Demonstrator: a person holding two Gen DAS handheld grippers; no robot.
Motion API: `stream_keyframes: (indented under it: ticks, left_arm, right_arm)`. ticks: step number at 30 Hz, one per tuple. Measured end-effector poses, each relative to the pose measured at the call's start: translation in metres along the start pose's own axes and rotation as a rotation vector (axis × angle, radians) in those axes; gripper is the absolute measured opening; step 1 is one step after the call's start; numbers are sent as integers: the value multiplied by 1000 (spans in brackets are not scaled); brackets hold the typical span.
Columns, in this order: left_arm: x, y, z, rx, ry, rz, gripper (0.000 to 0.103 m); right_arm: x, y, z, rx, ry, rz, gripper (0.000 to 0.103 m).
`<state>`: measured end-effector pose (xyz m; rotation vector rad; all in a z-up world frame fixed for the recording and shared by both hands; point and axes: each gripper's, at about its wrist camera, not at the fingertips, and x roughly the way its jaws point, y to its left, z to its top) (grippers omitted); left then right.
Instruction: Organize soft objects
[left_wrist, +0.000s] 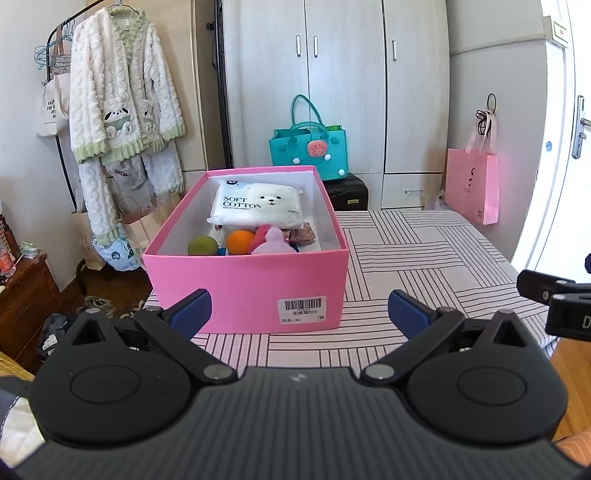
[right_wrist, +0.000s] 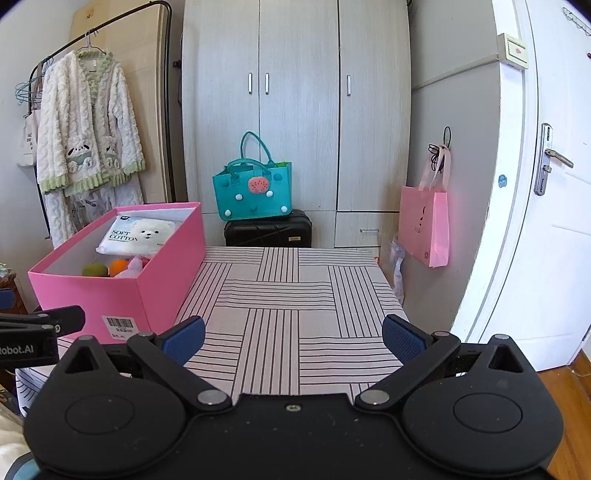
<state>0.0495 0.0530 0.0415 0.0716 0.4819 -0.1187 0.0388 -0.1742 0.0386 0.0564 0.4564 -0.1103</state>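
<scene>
A pink box (left_wrist: 245, 284) sits on the left part of a table covered with a striped cloth (left_wrist: 413, 266), and the soft things lie inside it: a white pack of cotton pads (left_wrist: 256, 205) printed with a bear leans toward the back, while a green ball (left_wrist: 202, 245), an orange ball (left_wrist: 240, 242) and a pale purple plush (left_wrist: 275, 242) crowd the front. The left gripper (left_wrist: 299, 308) hovers just before the box's barcoded front wall, its blue-padded fingers spread wide and holding nothing. The right gripper (right_wrist: 293, 336) hangs over the bare cloth beside the box, fingers likewise apart and empty. Behind the table stand a teal tote bag (right_wrist: 253, 194) on a black suitcase (right_wrist: 267, 230), a grey wardrobe (right_wrist: 295, 110) and a hanging pink paper bag (right_wrist: 424, 225).
</scene>
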Motion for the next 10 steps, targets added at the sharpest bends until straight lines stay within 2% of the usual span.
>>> stream_keyframes:
  ticks: [10]
  left_arm:
    - [0,0,-1,20,-9,29,103]
  right_arm:
    - [-3,1,-1,-5,-9,-2,103]
